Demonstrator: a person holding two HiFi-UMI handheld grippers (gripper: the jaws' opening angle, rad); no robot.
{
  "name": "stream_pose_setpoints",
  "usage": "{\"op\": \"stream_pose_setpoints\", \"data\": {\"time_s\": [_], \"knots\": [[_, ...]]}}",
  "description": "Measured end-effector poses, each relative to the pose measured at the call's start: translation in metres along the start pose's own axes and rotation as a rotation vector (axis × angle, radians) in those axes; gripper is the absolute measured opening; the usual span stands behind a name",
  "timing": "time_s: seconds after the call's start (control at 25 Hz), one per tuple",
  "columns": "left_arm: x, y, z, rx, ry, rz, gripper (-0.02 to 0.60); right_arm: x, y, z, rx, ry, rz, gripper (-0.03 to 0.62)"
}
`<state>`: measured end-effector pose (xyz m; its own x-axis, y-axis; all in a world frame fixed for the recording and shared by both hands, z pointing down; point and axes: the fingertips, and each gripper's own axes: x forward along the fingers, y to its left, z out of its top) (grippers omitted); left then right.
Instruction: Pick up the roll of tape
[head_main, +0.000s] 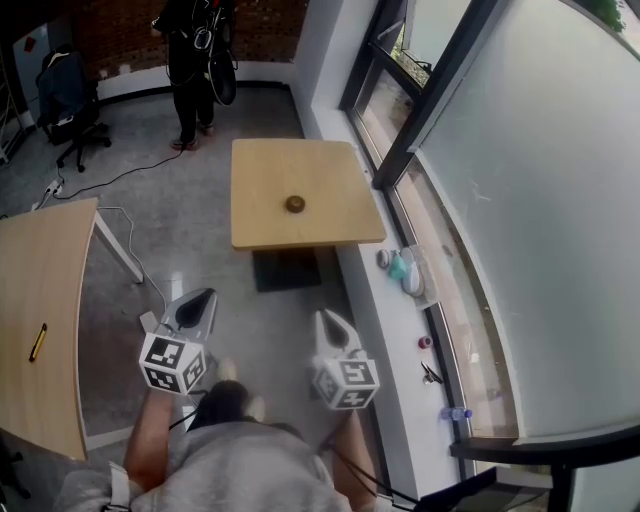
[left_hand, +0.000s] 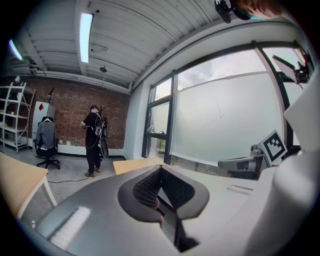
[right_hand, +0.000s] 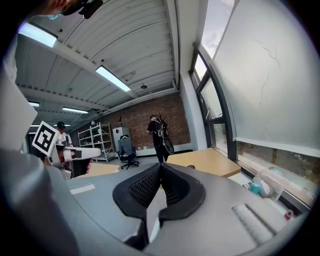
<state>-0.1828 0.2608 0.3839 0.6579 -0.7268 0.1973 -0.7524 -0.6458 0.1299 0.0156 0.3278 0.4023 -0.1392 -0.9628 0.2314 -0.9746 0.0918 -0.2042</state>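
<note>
- Plainly, the roll of tape (head_main: 295, 204) lies flat near the middle of the square wooden tabletop (head_main: 330, 170) ahead of the person; it is alone there, untouched, and well apart from both grippers
- The left gripper (head_main: 207, 297) is held low in front of the person's body, over the floor; its own view shows the two ribbed pads pressed together at the tips with nothing between them
- The right gripper (head_main: 327, 318) sits beside it at about the same height, its jaws likewise pressed together and empty, aimed roughly toward the tabletop's near edge
- Both point forward and slightly down, which reads as a carrying pose for the walk up and not a reach, since the tape is too far off to grasp from here
- Judged from this, the pick has not begun: the approach comes first, and then one gripper would have to spread its jaws before coming down on the roll
- The roll is small and lies flat, so a pinch across its rim from above seems the likely grip; a shallow angle might only push it along the smooth wood
- A windowsill (head_main: 385, 330) on the right carries small odds and ends, a second tabletop (head_main: 40, 270) on the left bears a yellow-and-black pen-like thing (head_main: 38, 342), and another person (head_main: 195, 60) stands far off; none of these lies in the way
</note>
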Motion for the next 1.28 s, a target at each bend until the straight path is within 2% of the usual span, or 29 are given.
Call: {"op": "stream_pose_setpoints", "data": {"time_s": [0.48, 0.84, 1.28], "knots": [[0.037, 0.019, -0.005, -0.035, 0.002, -0.015, 0.000, 0.035, -0.012, -0.003, 0.014, 0.018, 0.004, 0.014], [0.118, 0.051, 0.007, -0.040, 0.023, -0.029, 0.000, 0.106, -0.054, 0.003, 0.004, 0.052, -0.021, 0.014], [0.218, 0.106, 0.042, -0.036, 0.030, -0.058, 0.000, 0.210, -0.072, 0.055, 0.020, 0.036, -0.023, 0.014]]}}
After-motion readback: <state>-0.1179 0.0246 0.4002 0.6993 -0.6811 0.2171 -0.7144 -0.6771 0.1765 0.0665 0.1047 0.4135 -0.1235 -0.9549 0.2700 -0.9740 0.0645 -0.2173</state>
